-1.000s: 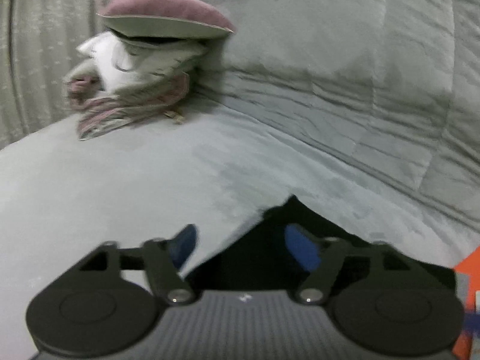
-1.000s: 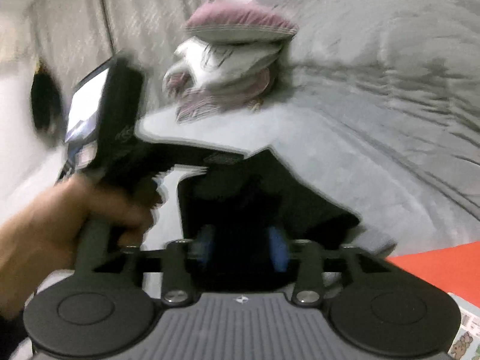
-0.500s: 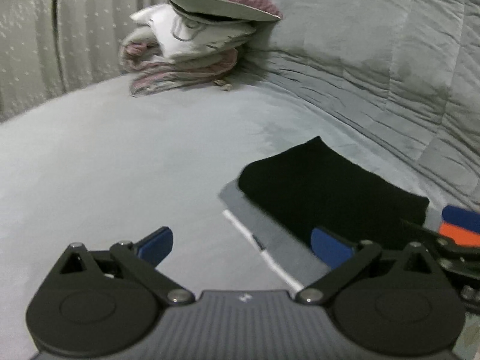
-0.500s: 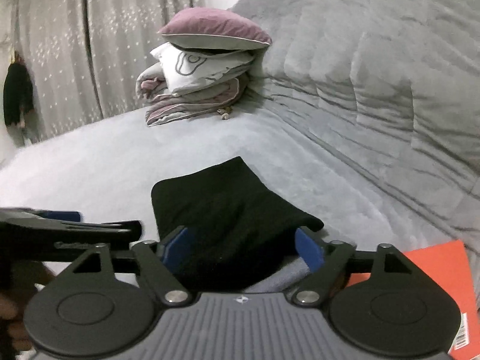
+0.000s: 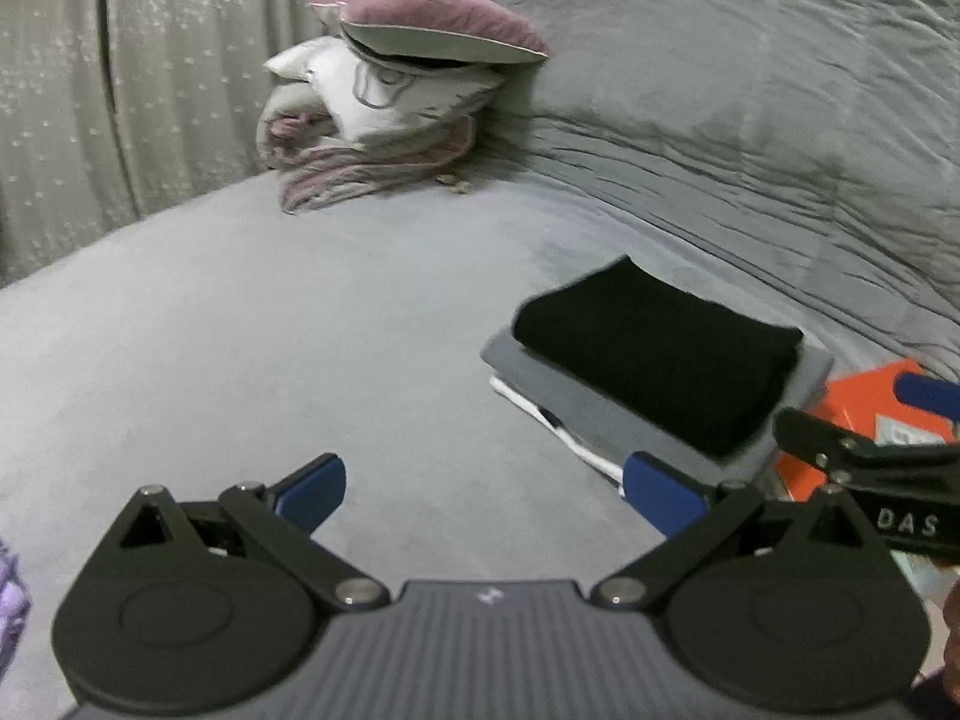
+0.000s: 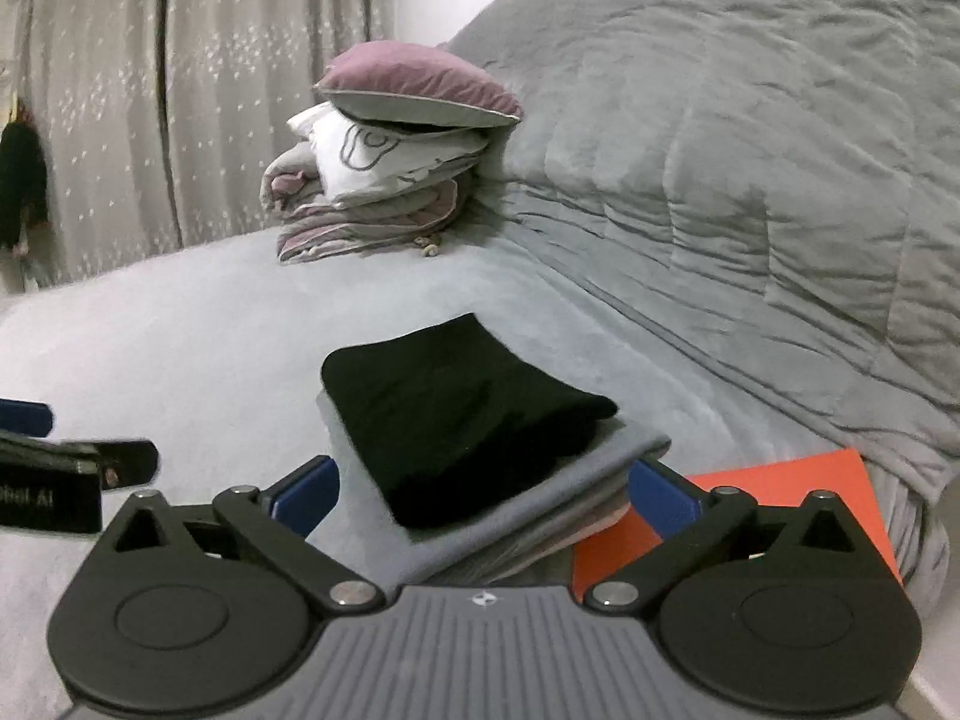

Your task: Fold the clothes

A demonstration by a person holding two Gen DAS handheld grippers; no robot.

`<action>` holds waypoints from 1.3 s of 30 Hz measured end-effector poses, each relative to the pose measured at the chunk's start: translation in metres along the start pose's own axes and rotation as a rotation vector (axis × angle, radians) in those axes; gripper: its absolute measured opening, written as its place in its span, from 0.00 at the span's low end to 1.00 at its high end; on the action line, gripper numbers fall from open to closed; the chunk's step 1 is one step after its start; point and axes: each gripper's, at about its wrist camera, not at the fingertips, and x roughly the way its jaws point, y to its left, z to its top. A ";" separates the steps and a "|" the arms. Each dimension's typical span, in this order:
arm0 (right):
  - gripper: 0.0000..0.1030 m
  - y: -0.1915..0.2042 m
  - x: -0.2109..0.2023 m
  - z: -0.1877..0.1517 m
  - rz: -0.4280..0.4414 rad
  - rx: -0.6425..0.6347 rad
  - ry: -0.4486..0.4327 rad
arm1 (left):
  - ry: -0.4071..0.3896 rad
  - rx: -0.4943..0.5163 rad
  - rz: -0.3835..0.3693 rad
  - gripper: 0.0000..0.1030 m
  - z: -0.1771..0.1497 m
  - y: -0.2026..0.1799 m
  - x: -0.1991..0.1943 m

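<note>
A folded black garment (image 5: pixel 654 354) (image 6: pixel 456 408) lies on top of a folded grey one (image 5: pixel 600 414) (image 6: pixel 600 456), with a white layer (image 5: pixel 540 414) showing beneath. My left gripper (image 5: pixel 486 492) is open over bare bedsheet, to the left of the stack, with nothing between its fingers. My right gripper (image 6: pixel 483 495) hangs just in front of the stack with its jaws opening. The stack's near edge sits between the blue pads (image 6: pixel 663 495), which do not press on it. Each gripper shows at the edge of the other's view.
An orange book (image 5: pixel 864 402) (image 6: pixel 780 498) lies right of the stack. Pillows on a folded blanket (image 5: pixel 390 102) (image 6: pixel 390 162) sit at the back. A heaped grey quilt (image 5: pixel 750 90) rises on the right, with curtains (image 5: pixel 120 90) behind. A purple cloth (image 5: pixel 9 606) peeks in at lower left.
Both grippers let go of the black garment, opened wide and drew back. The left one swung off to the left. The garment now rests flat on the stack.
</note>
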 end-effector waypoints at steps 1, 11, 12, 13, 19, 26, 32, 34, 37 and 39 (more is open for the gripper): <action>1.00 0.002 0.001 -0.001 -0.011 -0.005 0.007 | 0.007 -0.026 -0.002 1.00 -0.003 0.004 0.004; 1.00 0.016 0.008 -0.007 -0.083 -0.019 0.036 | -0.019 -0.093 0.003 1.00 -0.023 0.018 0.002; 1.00 0.018 0.009 -0.006 -0.093 -0.018 0.043 | -0.022 -0.092 -0.001 1.00 -0.024 0.017 0.001; 1.00 0.019 0.011 -0.006 -0.099 -0.009 0.046 | -0.026 -0.093 -0.011 1.00 -0.024 0.016 0.001; 1.00 0.023 0.012 -0.014 -0.143 0.053 0.054 | -0.035 -0.099 -0.052 1.00 -0.023 0.014 0.000; 1.00 0.023 0.016 -0.017 -0.127 0.133 0.076 | -0.020 -0.106 -0.059 1.00 -0.025 0.012 0.006; 1.00 0.023 0.027 -0.019 -0.148 0.084 0.103 | -0.012 -0.122 -0.040 1.00 -0.026 0.016 0.010; 1.00 0.021 0.026 -0.020 -0.139 0.094 0.103 | -0.008 -0.129 -0.038 1.00 -0.026 0.017 0.011; 1.00 0.020 0.025 -0.020 -0.137 0.101 0.099 | -0.004 -0.124 -0.038 1.00 -0.027 0.016 0.012; 1.00 0.020 0.025 -0.020 -0.134 0.096 0.100 | 0.000 -0.115 -0.045 1.00 -0.028 0.014 0.013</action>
